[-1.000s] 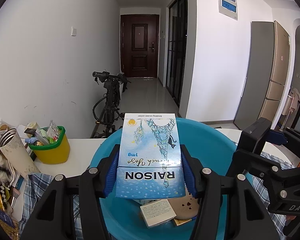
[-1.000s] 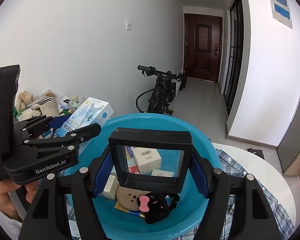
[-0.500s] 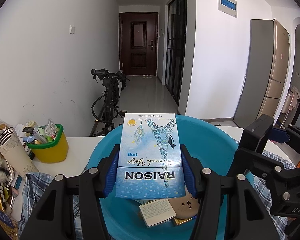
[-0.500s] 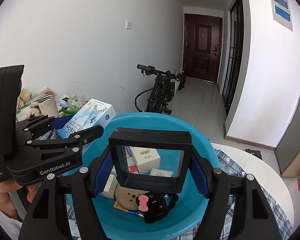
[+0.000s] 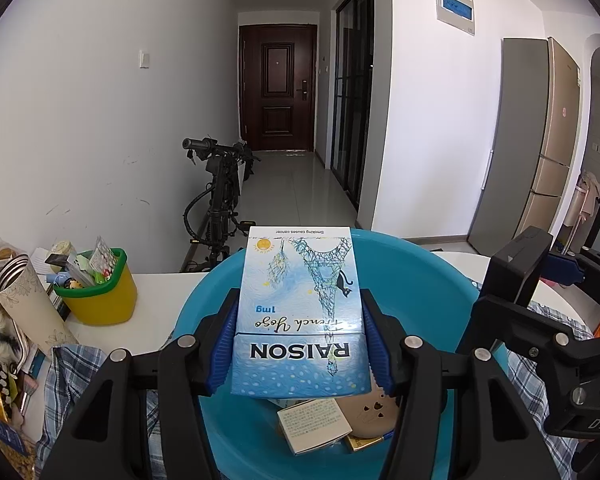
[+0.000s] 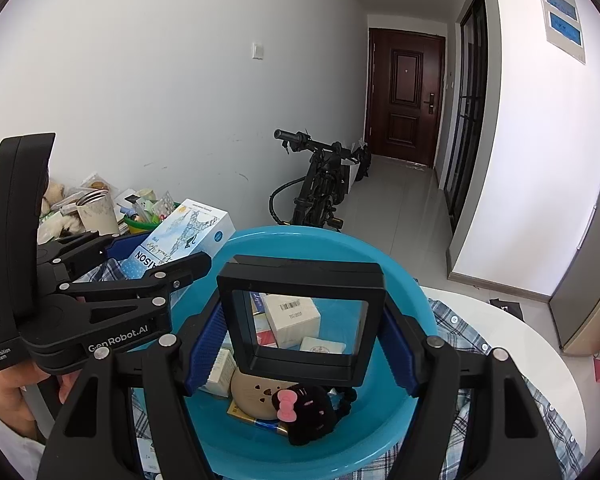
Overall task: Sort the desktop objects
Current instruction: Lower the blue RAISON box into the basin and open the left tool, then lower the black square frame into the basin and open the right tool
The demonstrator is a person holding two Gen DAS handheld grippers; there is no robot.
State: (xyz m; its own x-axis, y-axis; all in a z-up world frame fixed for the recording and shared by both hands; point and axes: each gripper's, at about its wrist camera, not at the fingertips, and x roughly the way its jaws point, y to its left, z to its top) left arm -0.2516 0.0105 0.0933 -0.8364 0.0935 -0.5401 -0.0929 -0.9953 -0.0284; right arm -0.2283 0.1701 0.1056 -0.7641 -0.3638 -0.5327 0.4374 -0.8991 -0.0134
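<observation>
Left gripper (image 5: 300, 344) clamped on a blue carton (image 5: 300, 312); right gripper (image 6: 302, 344) clamped on a black frame (image 6: 300, 320). Both held over the blue basin (image 6: 416, 304), not yet dropped. Basin already holds boxes and a plush toy (image 6: 306, 412). Clutter left on the surface (image 5: 156, 312): yellow cup (image 5: 100, 296), tumbler (image 5: 28, 300).

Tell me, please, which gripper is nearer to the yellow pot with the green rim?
Left. The left gripper, holding the blue box, is beside the yellow pot. The right gripper with the black frame is farther away, over the basin.
</observation>
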